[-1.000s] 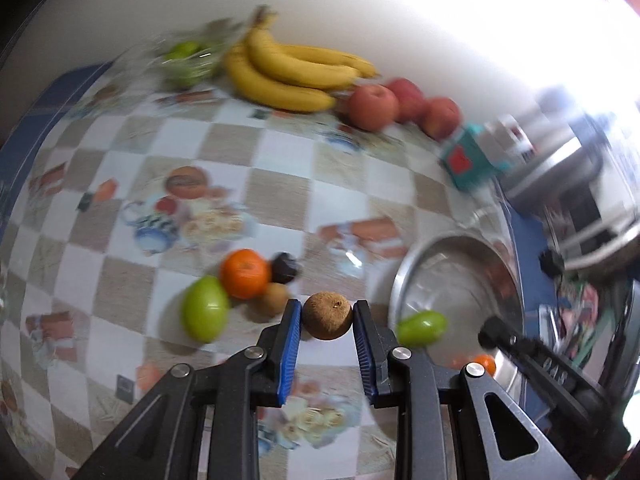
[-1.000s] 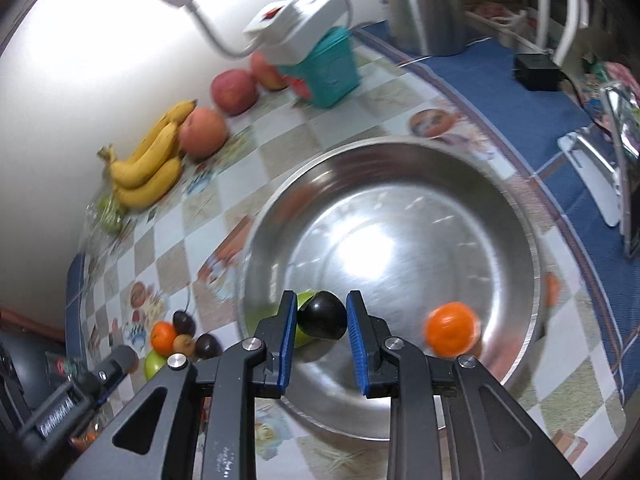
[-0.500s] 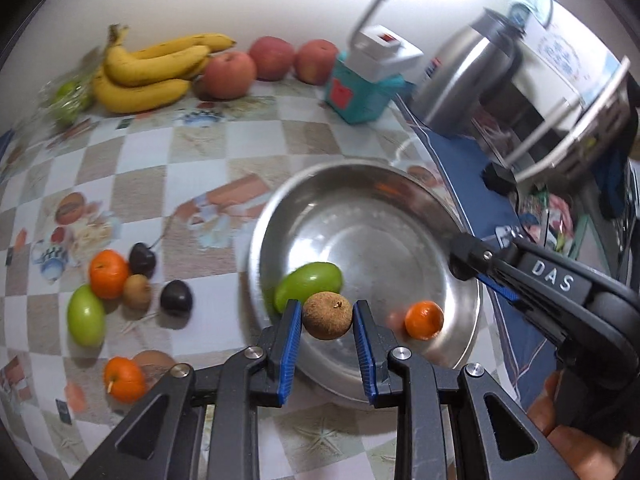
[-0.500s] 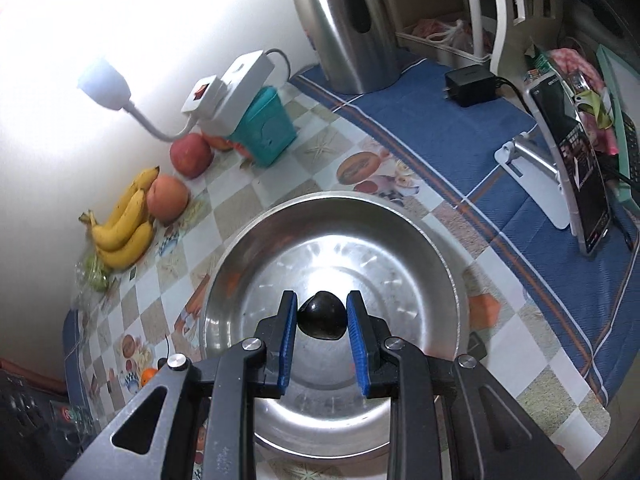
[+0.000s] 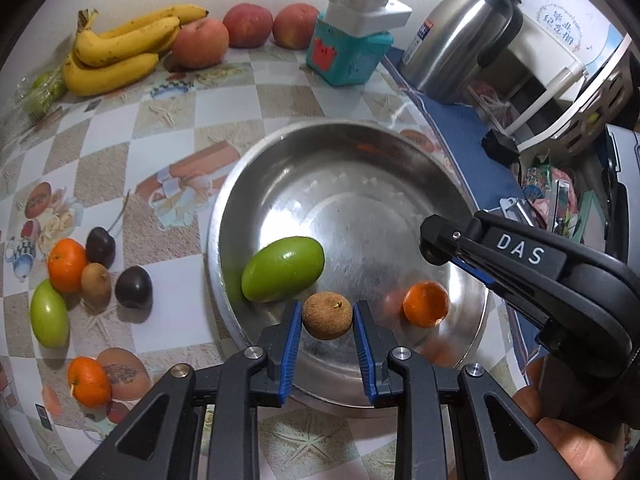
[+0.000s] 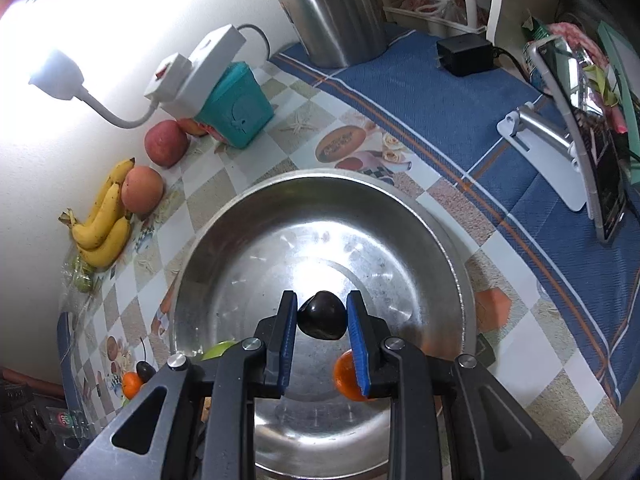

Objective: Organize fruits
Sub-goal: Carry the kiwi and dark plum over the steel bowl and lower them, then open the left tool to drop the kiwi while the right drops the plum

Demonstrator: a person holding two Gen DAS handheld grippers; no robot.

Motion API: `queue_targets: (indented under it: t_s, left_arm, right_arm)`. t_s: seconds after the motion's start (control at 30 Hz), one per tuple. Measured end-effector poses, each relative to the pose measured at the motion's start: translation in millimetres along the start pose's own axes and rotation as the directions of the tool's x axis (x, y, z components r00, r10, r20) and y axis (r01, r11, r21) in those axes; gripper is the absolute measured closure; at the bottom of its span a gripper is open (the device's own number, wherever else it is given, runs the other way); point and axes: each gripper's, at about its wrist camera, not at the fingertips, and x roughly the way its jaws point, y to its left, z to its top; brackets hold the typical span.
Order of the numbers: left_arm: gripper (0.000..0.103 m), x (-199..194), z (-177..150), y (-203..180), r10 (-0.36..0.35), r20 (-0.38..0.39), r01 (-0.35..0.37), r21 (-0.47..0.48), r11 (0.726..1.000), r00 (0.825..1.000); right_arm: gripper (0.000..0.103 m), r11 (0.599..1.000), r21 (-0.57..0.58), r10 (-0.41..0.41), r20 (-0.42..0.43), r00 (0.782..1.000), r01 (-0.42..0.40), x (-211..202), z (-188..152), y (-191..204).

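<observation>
My left gripper (image 5: 327,320) is shut on a brown kiwi (image 5: 327,315) and holds it over the near part of the steel bowl (image 5: 280,144). In the bowl lie a green mango (image 5: 282,269) and a small orange (image 5: 425,304). My right gripper (image 6: 322,318) is shut on a dark plum (image 6: 322,315) above the bowl (image 6: 440,232); the orange (image 6: 345,376) shows under its right finger. Its black body (image 5: 532,268) reaches in from the right in the left wrist view.
Left of the bowl lie an orange (image 5: 66,259), a kiwi (image 5: 96,285), two dark plums (image 5: 133,286), a green mango (image 5: 49,313) and another orange (image 5: 89,381). Bananas (image 5: 120,52), apples (image 5: 200,42), a teal box (image 5: 344,56) and a kettle (image 5: 460,40) stand at the back.
My left gripper has carried the kiwi from beside the loose fruit to over the bowl. My right gripper has pulled back and higher with the plum.
</observation>
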Motion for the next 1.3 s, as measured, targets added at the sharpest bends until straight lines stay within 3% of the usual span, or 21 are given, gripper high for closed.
queue_targets:
  t_s: [0.67, 0.73, 0.8, 0.93, 1.0, 1.07, 1.1, 1.3]
  left_arm:
    - [0.073, 19.4, -3.6, 0.0, 0.034, -0.037, -0.033, 0.007, 0.999, 0.999]
    - [0.071, 19.6, -2.8, -0.6, 0.033, -0.035, -0.033, 0.002, 0.999, 0.999]
    - [0.062, 18.9, -2.0, 0.1, 0.034, -0.030, -0.034, 0.001, 0.999, 0.999]
    - [0.061, 15.9, -0.6, -0.8, 0.033, -0.020, -0.033, 0.005, 0.999, 0.999]
    - [0.059, 13.5, -0.2, -0.9, 0.030, -0.016, -0.030, 0.006, 1.000, 0.999]
    - [0.056, 11.2, 1.2, -1.0, 0.023, -0.015, -0.022, 0.004, 1.000, 1.000]
    - [0.055, 9.5, 1.8, -0.7, 0.019, -0.012, -0.019, 0.003, 1.000, 1.000]
    - [0.054, 1.6, 6.0, -1.2, 0.016, 0.010, -0.016, 0.008, 1.000, 1.000]
  right_arm:
    - [0.076, 0.999, -0.019, -0.047, -0.067, 0.997, 0.046, 21.9, -4.6, 2.3]
    - [0.076, 0.999, -0.020, -0.048, -0.070, 0.996, 0.047, 23.0, -4.9, 2.4]
    - [0.076, 0.999, -0.023, -0.051, -0.069, 0.996, 0.050, 23.4, -5.1, 2.7]
    - [0.076, 0.998, -0.032, -0.062, -0.073, 0.995, 0.060, 24.6, -5.7, 4.3]
    - [0.074, 0.997, -0.035, -0.065, -0.071, 0.995, 0.062, 24.8, -5.4, 5.3]
    - [0.060, 0.997, -0.034, -0.072, -0.062, 0.995, 0.070, 23.5, -4.9, 5.5]
    - [0.057, 0.997, -0.031, -0.072, -0.056, 0.996, 0.070, 22.5, -4.6, 5.1]
    - [0.057, 0.997, -0.023, -0.071, -0.038, 0.997, 0.070, 16.7, -2.8, 3.7]
